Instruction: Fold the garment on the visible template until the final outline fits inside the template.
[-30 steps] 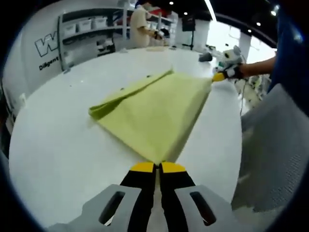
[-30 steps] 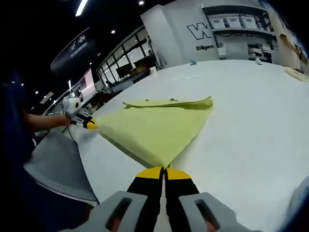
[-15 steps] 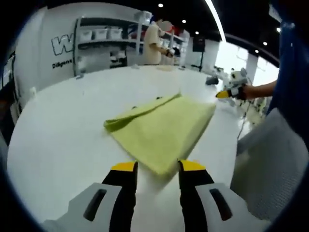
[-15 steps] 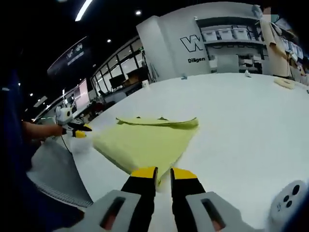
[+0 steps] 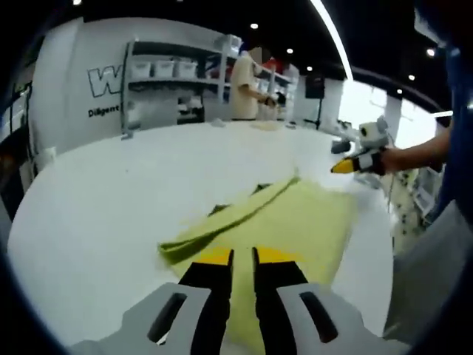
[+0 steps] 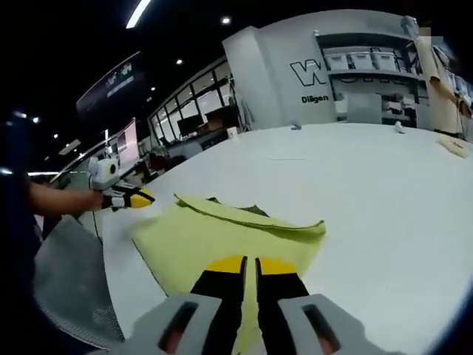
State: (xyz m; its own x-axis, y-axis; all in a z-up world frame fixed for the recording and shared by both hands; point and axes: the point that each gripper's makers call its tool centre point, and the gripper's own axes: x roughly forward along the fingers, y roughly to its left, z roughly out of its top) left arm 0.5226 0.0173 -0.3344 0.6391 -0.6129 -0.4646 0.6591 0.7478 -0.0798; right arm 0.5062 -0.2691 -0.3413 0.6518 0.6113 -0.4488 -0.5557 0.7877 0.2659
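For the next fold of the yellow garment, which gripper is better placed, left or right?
Left, probably: in the right gripper view the left gripper sits at the corner of the garment, while in the left gripper view the right gripper hangs apart from it.

The garment point(image 5: 295, 222) lies folded on the table point(image 5: 96, 200), near the edge beside the person, with its doubled-over flap toward the table's middle. In the left gripper view the left gripper point(image 5: 242, 259) sits over the garment's near corner while the right gripper point(image 5: 347, 166) is off the far corner. Shelves point(image 5: 170, 81) and another person point(image 5: 245, 85) stand beyond the table's far edge.
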